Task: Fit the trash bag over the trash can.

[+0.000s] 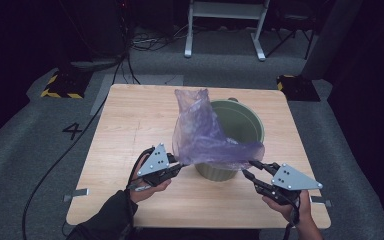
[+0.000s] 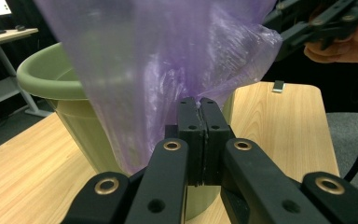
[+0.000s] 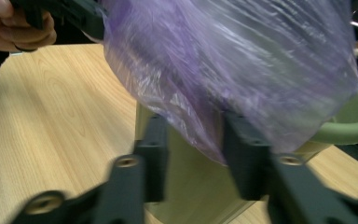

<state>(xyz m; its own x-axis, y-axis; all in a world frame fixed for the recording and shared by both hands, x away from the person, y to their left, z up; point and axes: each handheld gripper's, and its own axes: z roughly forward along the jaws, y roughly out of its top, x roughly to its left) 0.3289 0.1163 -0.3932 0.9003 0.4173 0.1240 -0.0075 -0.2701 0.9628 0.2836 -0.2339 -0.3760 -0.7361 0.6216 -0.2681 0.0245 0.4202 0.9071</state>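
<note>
tabletop (image 1: 130, 120): light wood, bucket stood right of centre | green bucket (image 1: 240, 125): upright | purple bag (image 1: 200, 135): draped over the bucket's near rim, stretched between both grippers | left gripper (image 1: 180, 166): fingers clamped on the bag's edge | right gripper (image 1: 247, 167): fingers parted, bag film lying between them, not pinched

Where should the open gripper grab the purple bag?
Best guess: the bag's loose bottom edge near the bucket's front rim, coming in from the person's right side. That thin edge hangs free between the right gripper's open jaws. The left gripper already pinches the opposite edge, so both together would spread the bag over the bucket.
</note>
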